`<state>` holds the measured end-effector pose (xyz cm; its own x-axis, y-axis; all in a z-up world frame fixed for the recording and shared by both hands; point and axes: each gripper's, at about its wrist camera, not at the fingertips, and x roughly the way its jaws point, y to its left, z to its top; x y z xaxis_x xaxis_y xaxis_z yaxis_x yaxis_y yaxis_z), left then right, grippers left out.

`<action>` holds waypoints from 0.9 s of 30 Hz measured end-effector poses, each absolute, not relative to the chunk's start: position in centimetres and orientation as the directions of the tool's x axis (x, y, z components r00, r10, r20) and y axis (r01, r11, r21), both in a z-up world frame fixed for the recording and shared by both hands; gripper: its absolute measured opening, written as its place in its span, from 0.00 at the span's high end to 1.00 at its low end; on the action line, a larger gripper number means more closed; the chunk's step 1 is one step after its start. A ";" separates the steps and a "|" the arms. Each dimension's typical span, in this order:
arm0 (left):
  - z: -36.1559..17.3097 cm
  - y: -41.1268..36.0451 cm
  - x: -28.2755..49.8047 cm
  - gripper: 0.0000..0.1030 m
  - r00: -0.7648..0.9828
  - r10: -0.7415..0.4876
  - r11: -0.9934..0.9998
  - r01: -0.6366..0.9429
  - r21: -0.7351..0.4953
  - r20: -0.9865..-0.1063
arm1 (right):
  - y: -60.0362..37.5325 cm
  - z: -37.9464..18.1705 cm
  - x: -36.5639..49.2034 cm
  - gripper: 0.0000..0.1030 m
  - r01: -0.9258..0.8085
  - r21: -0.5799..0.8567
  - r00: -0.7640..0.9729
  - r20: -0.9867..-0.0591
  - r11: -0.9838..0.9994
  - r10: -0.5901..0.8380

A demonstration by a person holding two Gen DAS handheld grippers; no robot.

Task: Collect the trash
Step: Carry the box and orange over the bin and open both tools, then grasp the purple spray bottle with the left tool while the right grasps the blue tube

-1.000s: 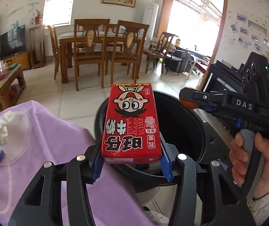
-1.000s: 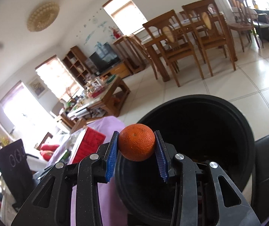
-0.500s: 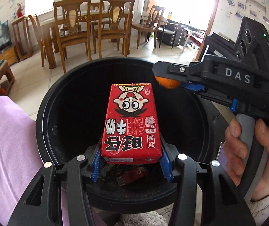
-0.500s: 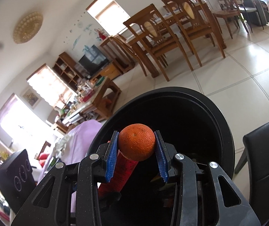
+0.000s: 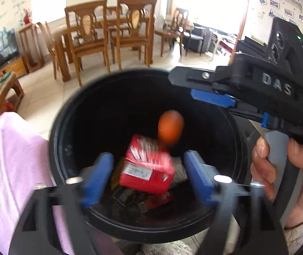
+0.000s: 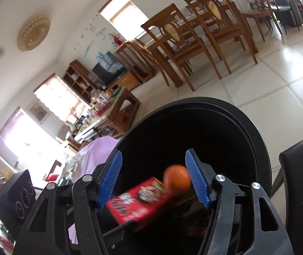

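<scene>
A red milk carton [image 5: 148,167] and an orange [image 5: 170,127] are falling, blurred, inside the round black trash bin [image 5: 66,127]. My left gripper [image 5: 149,176] hangs over the bin's near rim, its jaws opening, the blue pads clear of the carton. In the right wrist view the carton [image 6: 138,201] and orange [image 6: 176,179] drop below my right gripper [image 6: 154,176], whose jaws are opening too, with no pad pressing on the fruit. The right gripper also reaches over the bin from the right in the left wrist view, held by a hand [image 5: 278,170].
Other wrappers [image 5: 151,201] lie at the bin's bottom. A lilac cloth [image 5: 13,170] covers a surface left of the bin. A black chair [image 6: 300,170] stands at its right. Wooden dining chairs [image 5: 100,38] and a table stand on the tiled floor beyond.
Both grippers moved over the bin and lowered, then let go: the carton left my left gripper and the orange left my right, both now dropping into the bin.
</scene>
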<state>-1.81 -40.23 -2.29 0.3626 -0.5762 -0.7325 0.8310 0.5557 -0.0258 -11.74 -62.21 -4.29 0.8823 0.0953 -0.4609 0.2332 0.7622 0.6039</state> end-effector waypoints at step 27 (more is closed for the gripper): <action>1.7 -32.5 -2.5 0.05 0.481 -0.635 0.587 0.809 0.027 -0.604 | -57.0 -1.6 -12.0 0.05 0.188 0.586 0.893 -0.435 0.788 0.110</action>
